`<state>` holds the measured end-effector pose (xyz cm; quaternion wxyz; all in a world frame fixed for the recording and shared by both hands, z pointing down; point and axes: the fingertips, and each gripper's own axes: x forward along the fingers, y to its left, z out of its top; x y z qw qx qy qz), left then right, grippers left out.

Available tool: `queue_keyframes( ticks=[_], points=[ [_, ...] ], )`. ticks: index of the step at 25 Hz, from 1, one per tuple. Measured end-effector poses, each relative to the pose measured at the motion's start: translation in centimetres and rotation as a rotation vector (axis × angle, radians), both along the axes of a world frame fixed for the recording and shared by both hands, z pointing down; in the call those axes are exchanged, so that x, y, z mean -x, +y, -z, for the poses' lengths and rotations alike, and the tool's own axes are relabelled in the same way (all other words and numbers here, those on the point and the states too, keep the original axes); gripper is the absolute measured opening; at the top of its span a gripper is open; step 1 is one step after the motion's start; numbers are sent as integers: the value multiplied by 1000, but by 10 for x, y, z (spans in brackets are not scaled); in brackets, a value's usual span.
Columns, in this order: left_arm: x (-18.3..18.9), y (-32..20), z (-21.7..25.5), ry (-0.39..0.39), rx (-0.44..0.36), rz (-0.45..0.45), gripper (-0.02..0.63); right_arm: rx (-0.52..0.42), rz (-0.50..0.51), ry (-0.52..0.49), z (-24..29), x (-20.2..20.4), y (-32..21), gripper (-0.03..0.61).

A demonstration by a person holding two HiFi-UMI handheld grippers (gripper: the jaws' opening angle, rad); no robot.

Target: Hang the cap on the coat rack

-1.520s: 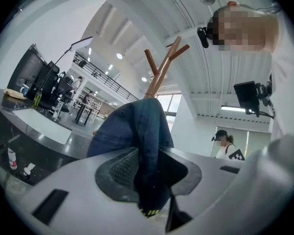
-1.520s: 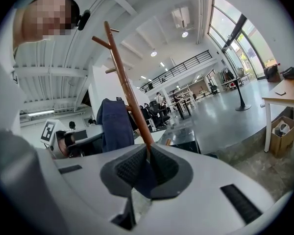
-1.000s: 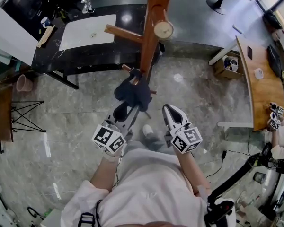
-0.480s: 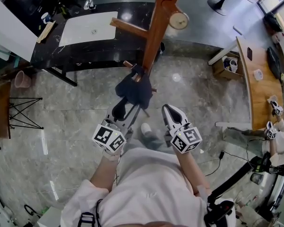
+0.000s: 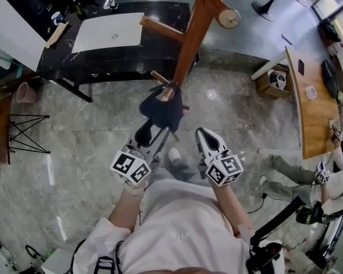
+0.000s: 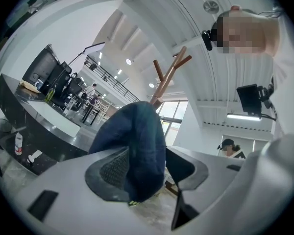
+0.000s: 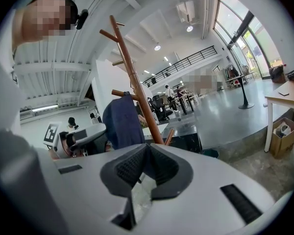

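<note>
black counter [image 5: 103, 61]: white sheet [image 5: 108, 32] lying on it | wooden desk [image 5: 311, 113]: right | cardboard box [image 5: 272, 80]: beside desk, possibly holding cups

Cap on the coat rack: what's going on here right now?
A person is working two handheld grippers in front of a wooden coat rack. The dark blue cap is draped over one of the rack's lower pegs. The left gripper is at the cap's lower edge and its jaws are opening. The fabric sits between them with a gap on one side, so it looks like a release. The right gripper is shut and empty, held off to the side and clear of the cap.
</note>
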<state>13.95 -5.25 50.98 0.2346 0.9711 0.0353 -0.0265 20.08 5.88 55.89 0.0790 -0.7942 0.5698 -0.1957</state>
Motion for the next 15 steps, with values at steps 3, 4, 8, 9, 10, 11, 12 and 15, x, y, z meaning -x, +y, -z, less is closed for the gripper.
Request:
queue_keyframes(
  ticks=[3,4,8,9,10,11,12,15],
  points=[
    [2,3,-9,-28,3,-7,218,4,5,-1,-2,1,0,37],
    [3,4,-13,-31,6,-10,219,7,4,-3,-2,2,0,37],
    [5,8,-23,-54,20,-19,219,17,1,-12,-5,2,2,37],
    [6,10,-26,-61,19,-21,219,18,1,-14,-6,2,2,37],
    [6,11,-28,-66,18,-23,218,18,2,-14,-7,2,3,37],
    [6,12,-29,-68,17,-22,219,17,3,-15,-7,2,4,37],
    [6,12,-30,-69,17,-19,218,17,5,-15,-8,2,4,37],
    [6,9,-31,-65,17,-8,218,19,13,-17,-11,3,3,37]
  ],
)
